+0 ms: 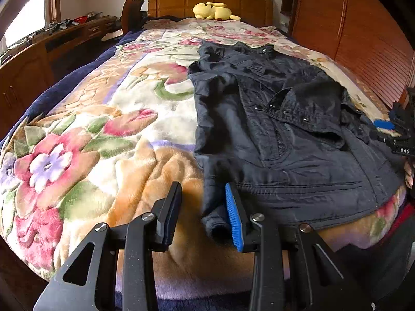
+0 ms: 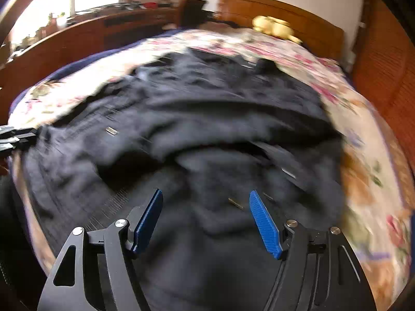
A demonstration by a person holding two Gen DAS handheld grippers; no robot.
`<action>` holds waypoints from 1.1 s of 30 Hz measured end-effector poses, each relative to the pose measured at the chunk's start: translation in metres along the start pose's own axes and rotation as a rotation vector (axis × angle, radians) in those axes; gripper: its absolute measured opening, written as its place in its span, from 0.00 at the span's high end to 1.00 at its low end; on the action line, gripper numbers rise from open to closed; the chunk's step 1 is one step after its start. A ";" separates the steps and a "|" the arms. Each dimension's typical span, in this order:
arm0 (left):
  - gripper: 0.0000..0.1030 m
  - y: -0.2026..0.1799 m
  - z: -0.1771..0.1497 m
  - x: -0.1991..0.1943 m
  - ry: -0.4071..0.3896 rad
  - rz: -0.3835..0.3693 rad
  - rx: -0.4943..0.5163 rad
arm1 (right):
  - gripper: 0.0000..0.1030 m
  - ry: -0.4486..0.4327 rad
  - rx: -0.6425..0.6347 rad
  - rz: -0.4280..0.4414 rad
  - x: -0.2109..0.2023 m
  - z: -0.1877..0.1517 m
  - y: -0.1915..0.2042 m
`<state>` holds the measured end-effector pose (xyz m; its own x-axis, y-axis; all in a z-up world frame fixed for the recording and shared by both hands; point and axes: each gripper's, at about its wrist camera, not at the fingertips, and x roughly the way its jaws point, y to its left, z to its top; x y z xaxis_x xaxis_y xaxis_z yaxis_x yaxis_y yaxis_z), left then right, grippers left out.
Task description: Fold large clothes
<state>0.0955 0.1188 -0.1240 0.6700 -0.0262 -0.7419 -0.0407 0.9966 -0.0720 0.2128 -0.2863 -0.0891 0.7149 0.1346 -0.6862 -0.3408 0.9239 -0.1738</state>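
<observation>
Left wrist view, jacket: a dark jacket (image 1: 272, 140) is seen spread flat on the right half of a floral blanket (image 1: 103, 134), collar toward the headboard (image 1: 210, 1), hem toward the camera.
Left wrist view, fold: one side of the jacket is laid over its front, with a row of snaps showing along the turned edge.
Left wrist view, left gripper: the left gripper (image 1: 205, 215) is held low over the near left corner of the jacket; its jaws stand narrowly apart, and a sleeve cuff (image 1: 216, 224) lies between them, against the blue pad (image 1: 234, 220). Whether the other pad presses on the cuff cannot be told.
Left wrist view, right edge: part of the right gripper (image 1: 396, 129) is seen at the frame's right edge, over the jacket's far side; its jaw state cannot be read here.
Left wrist view, only here: a yellow plush toy (image 1: 214, 10) is shown sharply by the headboard, and fingertips (image 1: 409, 173) at the right border.
Right wrist view, sharpness: the whole scene is smeared by motion blur, while the gripper itself is sharp.
Right wrist view, right gripper: the right gripper (image 2: 206, 217) is shown with jaws wide apart and nothing between them, the jacket (image 2: 194, 129) below.
Right wrist view, only here: the left gripper (image 2: 15, 138) appears as dark bars at the left border.
</observation>
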 end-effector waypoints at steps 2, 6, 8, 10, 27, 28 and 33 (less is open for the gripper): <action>0.66 -0.002 -0.001 -0.009 -0.013 -0.034 -0.015 | 0.31 0.034 0.014 -0.050 -0.009 -0.021 -0.019; 0.66 -0.010 -0.002 -0.015 -0.001 -0.050 0.012 | 0.31 0.066 0.092 -0.087 -0.026 -0.060 -0.040; 0.66 -0.013 -0.002 -0.014 0.007 -0.034 0.034 | 0.31 0.065 0.122 -0.088 -0.036 -0.074 -0.041; 0.66 -0.014 -0.003 -0.012 0.023 -0.024 0.043 | 0.31 0.054 0.143 -0.094 -0.048 -0.086 -0.041; 0.67 -0.011 -0.007 -0.010 0.012 -0.035 0.018 | 0.35 0.048 0.221 -0.022 -0.064 -0.110 -0.044; 0.70 -0.011 -0.007 -0.009 0.013 -0.038 0.022 | 0.38 0.046 0.224 -0.011 -0.060 -0.110 -0.046; 0.92 -0.013 -0.002 -0.015 -0.012 -0.051 0.016 | 0.79 0.007 0.255 0.041 -0.063 -0.108 -0.059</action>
<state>0.0847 0.1061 -0.1131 0.6794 -0.0759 -0.7298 0.0056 0.9951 -0.0983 0.1219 -0.3877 -0.1121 0.6992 0.1720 -0.6940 -0.2035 0.9784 0.0375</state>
